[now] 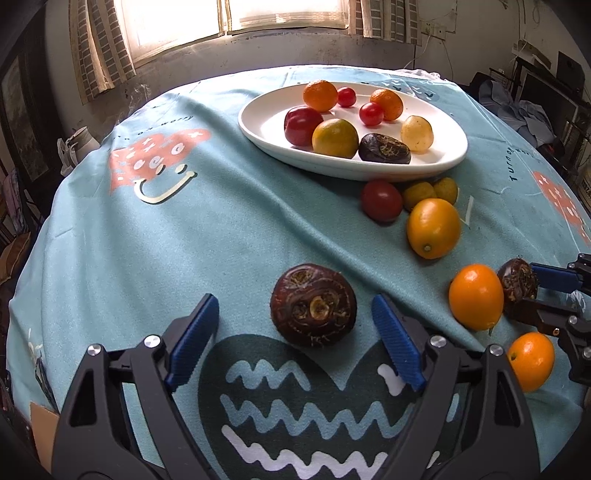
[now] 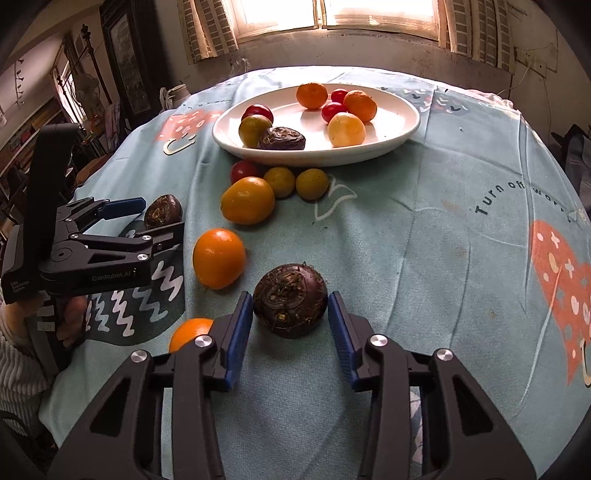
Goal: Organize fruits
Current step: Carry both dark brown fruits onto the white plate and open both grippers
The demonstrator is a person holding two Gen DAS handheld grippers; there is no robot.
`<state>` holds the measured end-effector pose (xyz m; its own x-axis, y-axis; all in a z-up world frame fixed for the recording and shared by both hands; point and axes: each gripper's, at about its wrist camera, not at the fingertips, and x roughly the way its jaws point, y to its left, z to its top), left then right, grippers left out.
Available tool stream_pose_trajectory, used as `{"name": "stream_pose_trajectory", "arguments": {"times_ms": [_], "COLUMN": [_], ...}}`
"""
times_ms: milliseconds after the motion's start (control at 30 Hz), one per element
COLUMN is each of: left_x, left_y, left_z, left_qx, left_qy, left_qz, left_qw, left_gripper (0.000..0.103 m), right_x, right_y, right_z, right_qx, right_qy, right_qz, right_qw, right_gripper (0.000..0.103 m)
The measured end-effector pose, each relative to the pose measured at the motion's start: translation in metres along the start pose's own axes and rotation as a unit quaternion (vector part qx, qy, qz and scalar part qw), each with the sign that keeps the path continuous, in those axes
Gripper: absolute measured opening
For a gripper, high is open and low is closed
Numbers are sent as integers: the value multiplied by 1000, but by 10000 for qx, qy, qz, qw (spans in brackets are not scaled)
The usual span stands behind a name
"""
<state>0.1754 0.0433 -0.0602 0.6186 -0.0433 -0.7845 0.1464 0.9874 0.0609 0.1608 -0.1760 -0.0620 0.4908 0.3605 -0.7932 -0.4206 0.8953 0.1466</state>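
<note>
Chestnut [image 2: 290, 305] sits between right gripper [image 2: 290, 321] jaws (touching left).

Daylight pours in from the far window [image 1: 236, 18], which is blown out to white. The plate [image 2: 402, 122] shows glare, and the fruit throws soft shadows toward the near side. Both views bend strongly at the edges, with dark corners; the centre stays sharp.

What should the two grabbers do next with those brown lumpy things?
Probably close both. The left gripper stands open around one dark brown water chestnut, the right gripper almost touches another dark brown water chestnut, and both lie outside the white oval plate.
</note>
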Motion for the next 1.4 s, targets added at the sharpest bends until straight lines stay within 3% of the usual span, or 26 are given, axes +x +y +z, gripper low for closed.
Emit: {"name": "stream_pose_trajectory", "arguments": {"times_ms": [100,167,367,500,700,833,933,1067,1200,1400], "left_x": [-3,-2,-1,-2,-6,-33,-53,-61,-47,12], "left_y": [-6,-8,-3,0,-2,0,-2,-6,-5,1], "left_z": [-1,-1,0,0,-1,4,21,66,106,143], "left_qx": [139,194,39,-29,-23,-148,-175,-138,-323,-507], "left_qy": [-60,-45,-27,-45,-115,-695,-1154,-1374,-1428,-1057], "left_qz": [-11,-49,-369,-350,-227,-96,25,96,89,118], "left_qw": [9999,9998,9993,9994,9997,9974,9932,9904,9892,9930], "left_gripper": [86,83,55,44,43,43,43,43,43,43], "right_x": [4,6,5,2,-1,-17,-36,-60,-65,-4], "right_y": [16,15,12,8,4,-1,-7,-16,-22,-48], "right_z": [-3,0,-2,-1,0,4,12,52,102,143], "right_qx": [-462,-392,-340,-238,-88,80,311,512,652,1190], "right_qy": [-29,-107,-183,-208,-254,-624,-1012,-1343,-1615,-1373], "right_qz": [-510,-552,-582,-562,-491,-386,-349,-203,-245,-204], "right_qw": [9976,9976,9976,9979,9984,9973,9938,9894,9844,9831], "right_gripper": [44,44,43,43,43,43,43,43,44,44]}}
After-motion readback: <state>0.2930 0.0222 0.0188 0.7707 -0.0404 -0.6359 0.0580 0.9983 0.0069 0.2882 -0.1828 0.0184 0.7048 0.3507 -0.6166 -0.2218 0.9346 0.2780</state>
